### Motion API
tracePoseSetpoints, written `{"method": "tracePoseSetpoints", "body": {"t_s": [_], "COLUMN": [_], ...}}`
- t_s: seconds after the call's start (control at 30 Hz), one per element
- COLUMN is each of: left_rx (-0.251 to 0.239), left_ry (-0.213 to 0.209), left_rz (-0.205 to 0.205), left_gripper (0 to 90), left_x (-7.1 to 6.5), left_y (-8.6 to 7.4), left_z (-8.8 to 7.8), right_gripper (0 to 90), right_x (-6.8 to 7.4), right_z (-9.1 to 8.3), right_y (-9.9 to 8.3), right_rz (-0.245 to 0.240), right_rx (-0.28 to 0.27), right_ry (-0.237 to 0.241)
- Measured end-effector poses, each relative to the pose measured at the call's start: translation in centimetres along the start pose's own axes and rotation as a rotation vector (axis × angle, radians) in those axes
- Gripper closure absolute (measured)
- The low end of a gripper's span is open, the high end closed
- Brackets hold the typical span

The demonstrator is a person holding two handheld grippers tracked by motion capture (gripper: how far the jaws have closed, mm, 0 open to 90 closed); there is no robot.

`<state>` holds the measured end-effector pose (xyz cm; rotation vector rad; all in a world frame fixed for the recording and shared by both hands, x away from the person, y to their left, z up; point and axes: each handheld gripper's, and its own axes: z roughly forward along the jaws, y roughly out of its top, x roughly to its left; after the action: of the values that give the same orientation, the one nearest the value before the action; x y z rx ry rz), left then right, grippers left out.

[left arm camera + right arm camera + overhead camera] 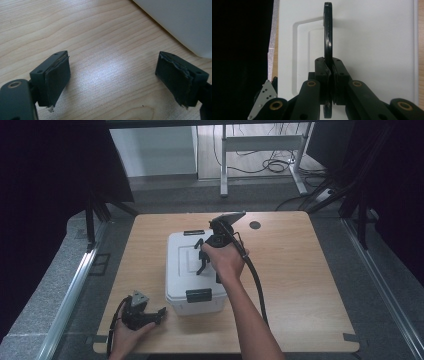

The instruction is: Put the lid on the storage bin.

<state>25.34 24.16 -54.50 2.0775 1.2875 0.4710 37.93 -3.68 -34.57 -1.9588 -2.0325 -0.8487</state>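
A white plastic box [182, 275] with black latches stands in the middle of the wooden table [300, 270]. My right gripper [202, 262] reaches down over its lid. In the right gripper view, the right gripper [328, 63] is shut on the thin black carry handle [327, 32], which stands upright on edge above the white lid [374, 50]. My left gripper [159, 312] rests low on the table by the box's near left corner. Its jaws stand wide apart, with nothing between them, in the left gripper view [112, 75]. The box wall [180, 22] is just beyond.
A black latch [198, 295] sits on the box's near side and another latch [192, 232] on the far side. A small dark round hole [255, 225] marks the table's far edge. Beyond the table stand a desk frame [260, 150] and floor cables.
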Motion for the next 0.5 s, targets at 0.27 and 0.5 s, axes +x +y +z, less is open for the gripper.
{"method": "tracePoseSetpoints", "body": {"t_s": [0.27, 0.5], "left_rx": [0.001, 0.002], "left_ry": [-0.002, -0.002], "left_rz": [0.001, -0.002], "left_gripper": [12.5, 12.5], "left_x": [0.0, 0.0], "left_y": [0.0, 0.0], "left_z": [0.0, 0.0], "right_gripper": [85.0, 84.9], "right_x": [0.0, -0.2], "right_z": [1.2, 1.7], "right_y": [0.2, -0.1], "right_rz": [0.014, 0.013], "right_rx": [0.011, 0.003], "right_ry": [0.005, 0.009]}}
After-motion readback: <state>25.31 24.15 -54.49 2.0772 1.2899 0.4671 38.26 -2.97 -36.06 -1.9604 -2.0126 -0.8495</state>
